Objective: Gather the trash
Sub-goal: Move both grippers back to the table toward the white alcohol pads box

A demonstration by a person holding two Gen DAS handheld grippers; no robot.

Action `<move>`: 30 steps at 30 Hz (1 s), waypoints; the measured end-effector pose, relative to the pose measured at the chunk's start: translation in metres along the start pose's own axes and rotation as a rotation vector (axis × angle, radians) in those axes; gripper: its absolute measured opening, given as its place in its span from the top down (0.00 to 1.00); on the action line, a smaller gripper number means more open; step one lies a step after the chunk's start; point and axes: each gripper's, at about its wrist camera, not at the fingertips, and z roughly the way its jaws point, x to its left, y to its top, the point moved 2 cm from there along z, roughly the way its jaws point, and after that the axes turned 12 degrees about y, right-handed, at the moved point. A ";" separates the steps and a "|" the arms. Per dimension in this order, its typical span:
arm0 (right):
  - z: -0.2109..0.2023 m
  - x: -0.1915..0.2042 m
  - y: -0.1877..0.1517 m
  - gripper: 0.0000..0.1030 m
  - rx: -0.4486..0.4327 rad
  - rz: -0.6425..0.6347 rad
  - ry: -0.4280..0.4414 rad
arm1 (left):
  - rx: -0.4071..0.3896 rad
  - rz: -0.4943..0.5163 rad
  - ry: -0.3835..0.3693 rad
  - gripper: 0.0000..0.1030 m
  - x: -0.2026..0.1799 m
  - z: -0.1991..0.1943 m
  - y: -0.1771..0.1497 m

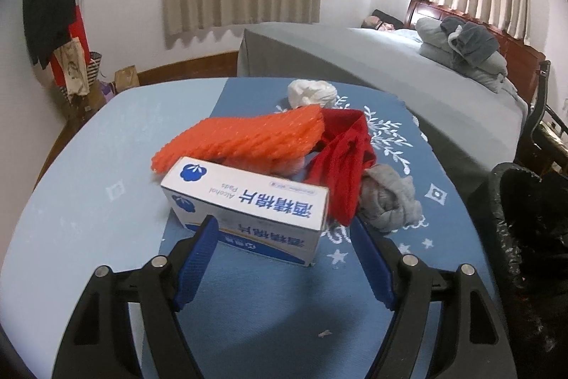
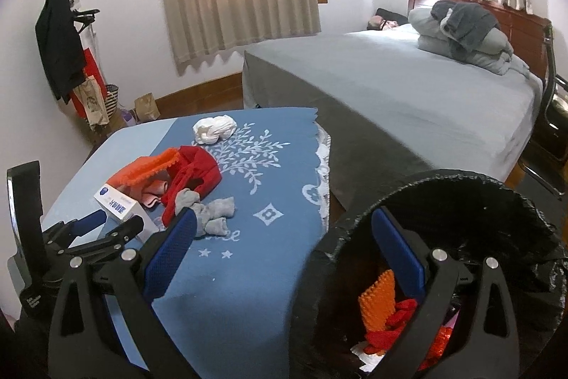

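Left gripper [image 1: 282, 229], jaws released, straddles the near end of the box [image 1: 245, 205] on the bench [image 1: 71, 201]; close squarely on its long sides, clear of the grey cloth [image 1: 390, 201]; right gripper [image 2: 284, 229], jaws released, empty, hangs at the bin [image 2: 461, 201] rim.

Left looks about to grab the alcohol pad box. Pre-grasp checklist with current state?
1. Left hand-held gripper open: ok, nothing between its fingers.
2. Alcohol pad box lined up between the jaws: not ok, the left finger overlaps the box front and the box sits skewed.
3. Box free of clutter: not ok, the orange mesh and red cloth crowd its far side.
4. Right hand-held gripper empty: ok, open over the bin rim.
5. Black-lined bin has room: ok, trash only at the bottom.
6. Box empty, so trash: cannot tell.
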 end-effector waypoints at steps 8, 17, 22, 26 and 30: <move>0.012 0.011 -0.001 0.07 0.024 -0.023 0.018 | 0.024 -0.024 0.017 0.27 0.016 0.004 -0.004; 0.023 0.026 -0.001 0.07 0.040 -0.045 0.044 | 0.024 -0.052 0.062 0.27 0.049 -0.010 -0.012; 0.028 0.032 -0.002 0.07 0.046 -0.050 0.054 | 0.027 -0.065 0.126 0.27 0.075 -0.017 -0.020; 0.034 0.037 -0.002 0.07 0.053 -0.057 0.060 | 0.012 -0.067 0.085 0.27 0.074 -0.025 -0.019; 0.036 0.035 0.000 0.07 0.048 -0.054 0.054 | -0.001 -0.077 0.043 0.27 0.061 -0.022 -0.008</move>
